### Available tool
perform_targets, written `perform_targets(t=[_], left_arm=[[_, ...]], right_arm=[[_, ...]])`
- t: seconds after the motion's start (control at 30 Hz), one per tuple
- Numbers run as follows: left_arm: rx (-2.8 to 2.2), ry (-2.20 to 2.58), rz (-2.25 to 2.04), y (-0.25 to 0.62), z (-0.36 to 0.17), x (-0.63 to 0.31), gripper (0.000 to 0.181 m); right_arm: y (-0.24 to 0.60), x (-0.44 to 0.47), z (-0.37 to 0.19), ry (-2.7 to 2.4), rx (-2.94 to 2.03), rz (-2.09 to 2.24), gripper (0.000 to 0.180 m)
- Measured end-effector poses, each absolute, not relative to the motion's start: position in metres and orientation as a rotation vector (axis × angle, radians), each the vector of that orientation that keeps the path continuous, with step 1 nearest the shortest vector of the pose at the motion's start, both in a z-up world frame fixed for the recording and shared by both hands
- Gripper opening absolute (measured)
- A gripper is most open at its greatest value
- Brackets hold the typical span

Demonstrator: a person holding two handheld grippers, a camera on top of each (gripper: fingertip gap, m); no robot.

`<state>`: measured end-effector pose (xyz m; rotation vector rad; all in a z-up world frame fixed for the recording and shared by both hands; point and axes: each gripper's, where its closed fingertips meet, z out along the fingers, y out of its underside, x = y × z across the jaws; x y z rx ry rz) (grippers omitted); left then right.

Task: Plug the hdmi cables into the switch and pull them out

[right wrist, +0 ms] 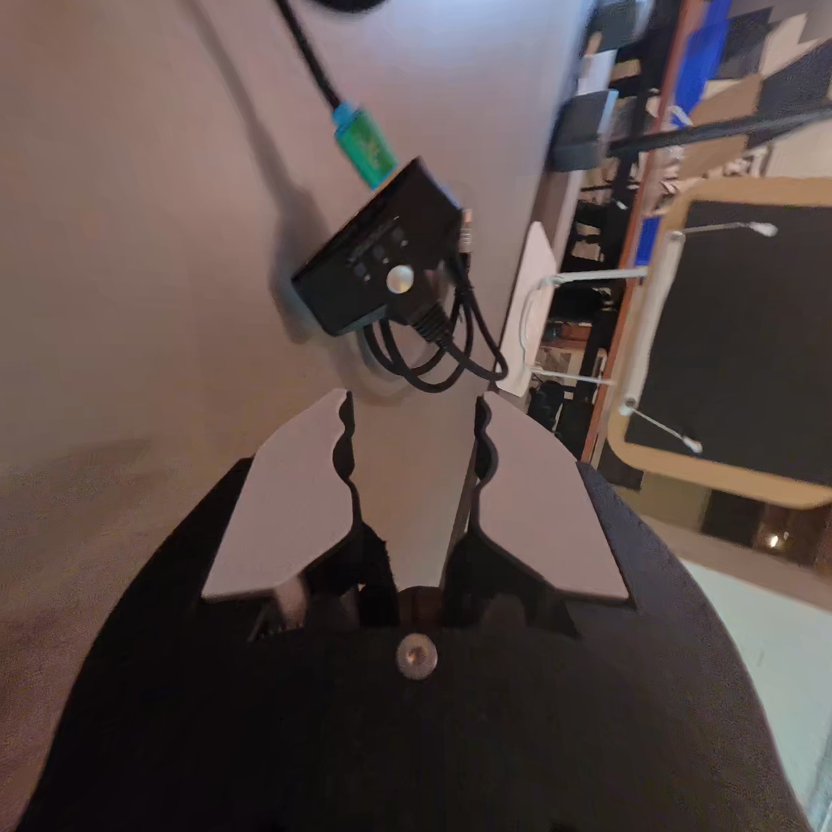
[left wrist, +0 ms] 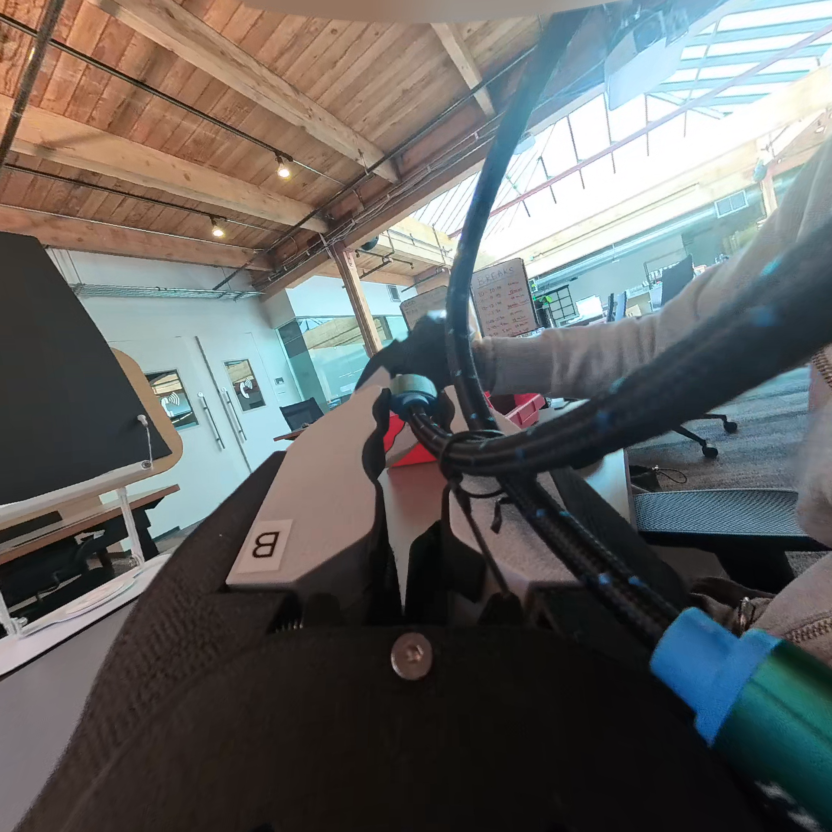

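In the left wrist view my left gripper points upward and is shut on the grey plug of an HDMI cable. Its black braided cable, tied in a bundle, loops up and over the fingers. A green plug with a blue collar hangs close to the camera at lower right. In the right wrist view my right gripper is open and empty, just short of the black switch on the grey table. A green HDMI plug sits in the switch's far end. Thin black leads coil at its near end.
A person's beige sleeve and black glove reach across behind the left gripper. A red bin and an office chair stand beyond. A black panel with a wooden rim and a clear stand lie right of the switch.
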<state>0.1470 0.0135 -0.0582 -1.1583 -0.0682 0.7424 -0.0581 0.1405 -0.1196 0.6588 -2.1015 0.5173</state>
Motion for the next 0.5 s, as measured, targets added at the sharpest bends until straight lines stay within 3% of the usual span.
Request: perform_targets(t=[0.17,0.5], left_arm=[[-1.171,-0.063,0.737,0.015,-0.060,0.147,0.021],[-1.179,-0.049,0.733,0.017,-0.061,0.148,0.021]], right_arm=[[0.124,-0.090,-0.150,-2.084,0.929,0.309,0.050],[0.086,-0.117,-0.181,-2.250,1.165,0.114,0.076]])
